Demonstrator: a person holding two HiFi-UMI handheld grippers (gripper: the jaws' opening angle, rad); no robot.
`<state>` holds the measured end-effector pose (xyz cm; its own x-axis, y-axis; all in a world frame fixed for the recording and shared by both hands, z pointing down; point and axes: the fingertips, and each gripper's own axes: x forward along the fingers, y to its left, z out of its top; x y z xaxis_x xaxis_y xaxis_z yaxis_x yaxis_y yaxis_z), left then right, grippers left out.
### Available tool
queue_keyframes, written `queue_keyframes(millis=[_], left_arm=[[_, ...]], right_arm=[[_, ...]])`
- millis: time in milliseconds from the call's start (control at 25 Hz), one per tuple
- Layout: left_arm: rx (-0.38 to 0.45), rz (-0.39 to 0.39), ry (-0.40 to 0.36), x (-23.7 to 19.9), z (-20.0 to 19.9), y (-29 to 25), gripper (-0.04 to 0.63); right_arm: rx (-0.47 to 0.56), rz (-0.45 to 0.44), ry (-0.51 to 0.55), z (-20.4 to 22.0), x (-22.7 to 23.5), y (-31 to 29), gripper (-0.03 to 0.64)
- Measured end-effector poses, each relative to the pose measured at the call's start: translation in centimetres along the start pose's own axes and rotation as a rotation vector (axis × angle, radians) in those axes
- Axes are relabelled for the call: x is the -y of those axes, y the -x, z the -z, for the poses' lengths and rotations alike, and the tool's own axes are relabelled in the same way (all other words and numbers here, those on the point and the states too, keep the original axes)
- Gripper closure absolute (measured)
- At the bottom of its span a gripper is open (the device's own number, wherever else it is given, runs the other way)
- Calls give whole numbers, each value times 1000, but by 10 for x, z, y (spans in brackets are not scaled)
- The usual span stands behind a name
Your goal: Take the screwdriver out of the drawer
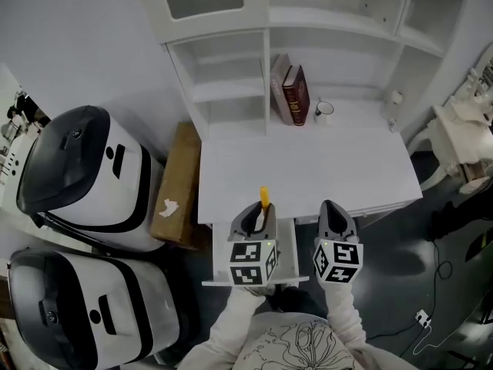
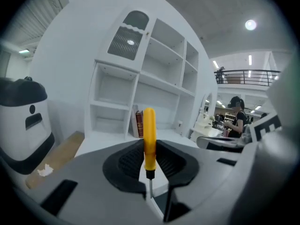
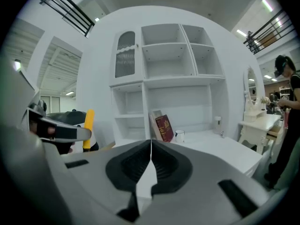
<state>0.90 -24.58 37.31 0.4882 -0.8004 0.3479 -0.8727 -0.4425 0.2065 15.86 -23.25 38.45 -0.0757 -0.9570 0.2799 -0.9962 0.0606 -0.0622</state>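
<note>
A white desk (image 1: 308, 168) fills the centre of the head view, its top bare but for what is set along the back. There two books (image 1: 291, 95) are leaned together, a white mug (image 1: 324, 112) is placed just to their right, and a small white bottle (image 1: 393, 99) is seen near the right end. A white shelf unit (image 1: 231, 75) is built over the desk. At the lower centre a drawer (image 1: 286, 245) is pulled out from the desk front.

The screwdriver (image 1: 264, 197) is clamped by its yellow handle between the jaws of the left gripper (image 1: 258, 214), held upright with the metal shaft pointing down, above the drawer and clear of it. The jaws of the right gripper (image 1: 333, 210) are pressed together with nothing between them.

At the left of the frame two large white-and-black machines (image 1: 77, 176) are stood side by side, and a cardboard box (image 1: 177, 183) is wedged between them and the desk. A dark glossy floor (image 1: 400, 268) is seen at the lower right.
</note>
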Motion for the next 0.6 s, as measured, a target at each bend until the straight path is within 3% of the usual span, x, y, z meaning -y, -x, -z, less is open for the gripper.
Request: queue_keyframes(millis=[320, 600], left_arm=[[182, -66, -70, 5, -67, 28, 522], [251, -102, -96, 7, -89, 35, 522]], right_arm=[[84, -48, -2, -46, -9, 6, 611], [117, -53, -5, -59, -2, 6, 611]])
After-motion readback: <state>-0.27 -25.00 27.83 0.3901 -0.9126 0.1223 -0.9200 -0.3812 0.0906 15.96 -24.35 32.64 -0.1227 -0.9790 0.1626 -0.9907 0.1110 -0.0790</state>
